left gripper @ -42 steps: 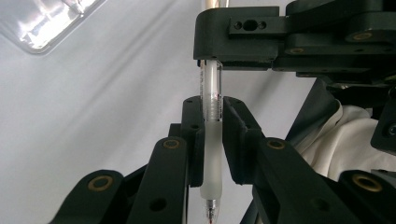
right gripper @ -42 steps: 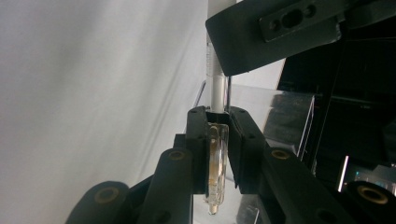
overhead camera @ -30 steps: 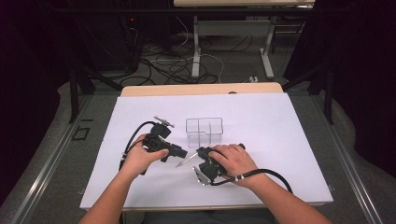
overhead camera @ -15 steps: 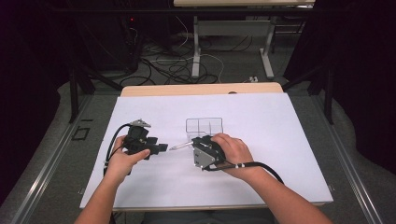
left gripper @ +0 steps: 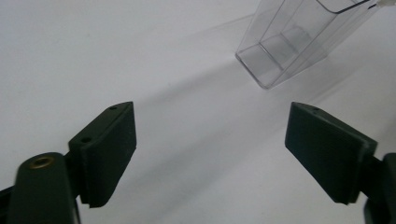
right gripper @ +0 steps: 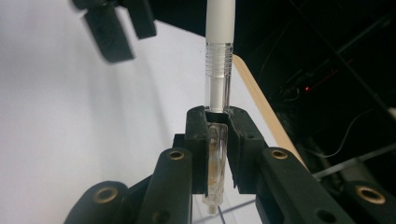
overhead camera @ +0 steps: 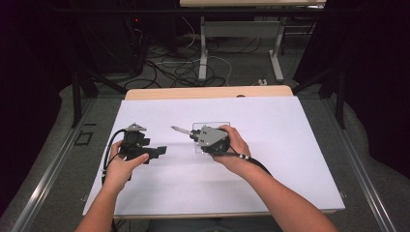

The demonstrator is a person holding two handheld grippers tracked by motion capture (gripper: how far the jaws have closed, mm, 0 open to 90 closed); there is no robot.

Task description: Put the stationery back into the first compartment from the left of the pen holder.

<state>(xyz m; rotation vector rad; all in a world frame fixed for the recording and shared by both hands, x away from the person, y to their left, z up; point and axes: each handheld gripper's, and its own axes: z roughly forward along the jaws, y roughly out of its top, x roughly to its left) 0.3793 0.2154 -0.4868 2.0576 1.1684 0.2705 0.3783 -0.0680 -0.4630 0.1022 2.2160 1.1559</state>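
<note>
My right gripper (overhead camera: 194,137) is held above the middle of the white sheet, shut on a pen (overhead camera: 180,129) whose tip sticks out to the left. In the right gripper view the jaws (right gripper: 218,116) clamp the pen's clear barrel (right gripper: 217,93), with its white part rising above them. A clear plastic box (overhead camera: 215,124) stands just behind that hand, partly hidden by it. My left gripper (overhead camera: 162,150) is low over the sheet to the left, apart from the pen. Its jaws (left gripper: 210,112) have just been opening and stand wide with nothing between them. The clear box (left gripper: 289,42) lies ahead of them, at the upper right.
The white sheet (overhead camera: 290,145) covers most of the wooden table (overhead camera: 208,93). A black cable (overhead camera: 251,162) trails from the right gripper along the forearm. Beyond the far edge are table legs and loose cables (overhead camera: 193,67) on the floor.
The left gripper has let go of the pen, opened and drawn away to the left. The right gripper has lifted the pen and carried it up in front of the box.
</note>
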